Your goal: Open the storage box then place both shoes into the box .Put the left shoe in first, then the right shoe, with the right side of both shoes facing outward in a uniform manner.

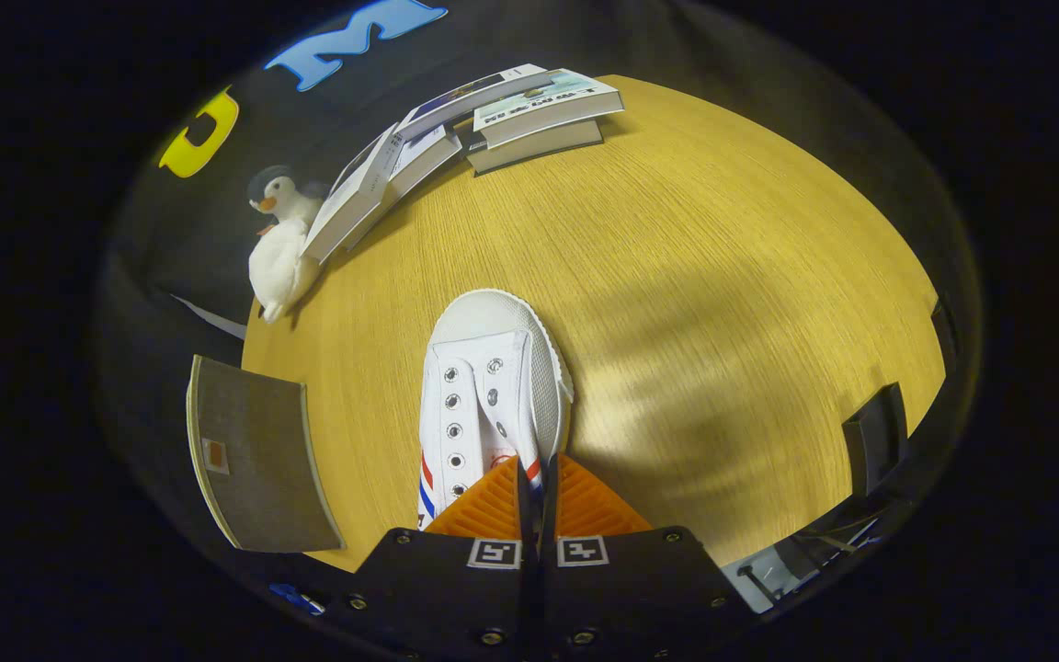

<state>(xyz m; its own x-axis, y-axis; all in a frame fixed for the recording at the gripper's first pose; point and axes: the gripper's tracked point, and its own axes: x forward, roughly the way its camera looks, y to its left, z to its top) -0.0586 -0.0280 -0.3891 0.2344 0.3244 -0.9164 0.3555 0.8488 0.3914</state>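
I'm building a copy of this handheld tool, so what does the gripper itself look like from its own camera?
The gripper has two orange, ridged, wedge-shaped fingers narrowing toward their tips. They sit on two black blocky mounts, each bearing a small square black-and-white marker near the middle and a few metal screws along the edges. No cables are visible.

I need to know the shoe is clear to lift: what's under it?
Bare wooden table shows all around the white shoe. The orange fingers pinch its heel side, covering the rear.
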